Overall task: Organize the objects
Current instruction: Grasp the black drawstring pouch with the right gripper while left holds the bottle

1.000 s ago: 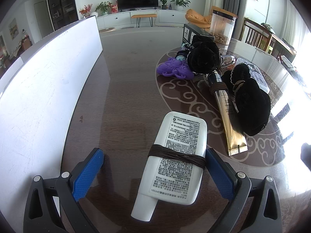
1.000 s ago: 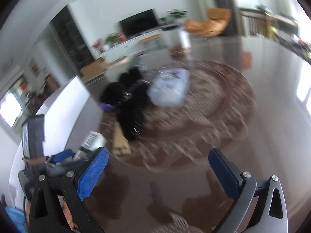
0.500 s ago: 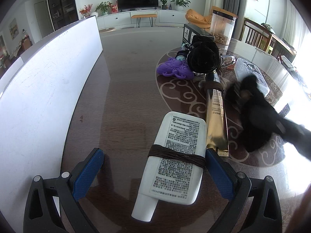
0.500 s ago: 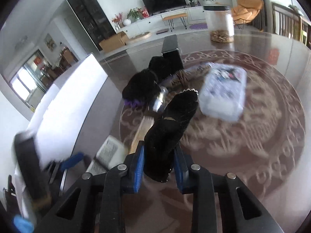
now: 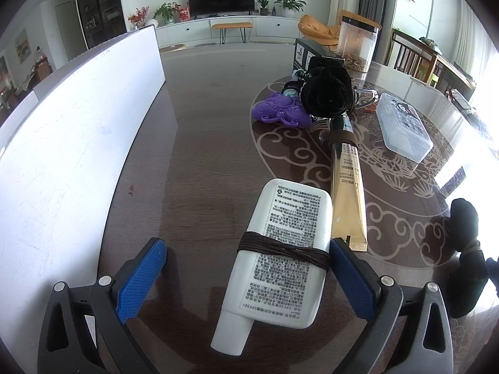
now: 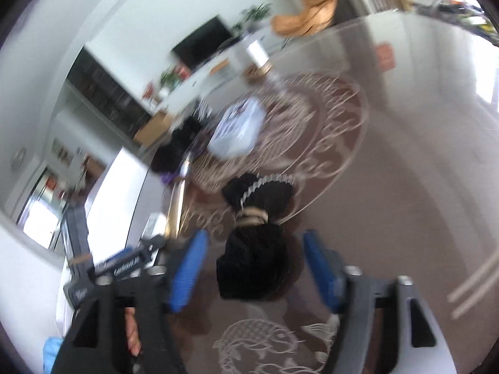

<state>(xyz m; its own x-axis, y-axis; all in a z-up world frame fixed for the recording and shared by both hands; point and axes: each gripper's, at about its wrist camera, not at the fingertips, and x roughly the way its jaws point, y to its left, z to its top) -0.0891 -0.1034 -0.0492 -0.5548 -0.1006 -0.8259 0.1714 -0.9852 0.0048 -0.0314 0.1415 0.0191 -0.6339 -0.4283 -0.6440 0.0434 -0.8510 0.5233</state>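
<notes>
A white tube point(image 5: 280, 255) bound with brown cord lies flat between the fingers of my left gripper point(image 5: 246, 268), which is open and not pressing it. A gold tube point(image 5: 346, 193) lies right beside it. A black velvet pouch point(image 6: 254, 249) with lace trim and a beige band rests on the table between the blue pads of my right gripper point(image 6: 254, 268). Those jaws are opening, with gaps on both sides of the pouch. The same pouch point(image 5: 464, 255) shows at the right edge of the left wrist view.
A white board point(image 5: 62, 143) stands along the left. Further back lie a purple octopus toy point(image 5: 280, 110), a black velvet bundle point(image 5: 327, 92), a clear plastic box point(image 5: 402, 126), a black box point(image 5: 312, 53) and a jar point(image 5: 358, 46). The right wrist view is blurred.
The right gripper shut on the black pouch beside the gold tube, carried it to the near right and let go. The gold tube slid towards the white tube. The left gripper stayed still.
</notes>
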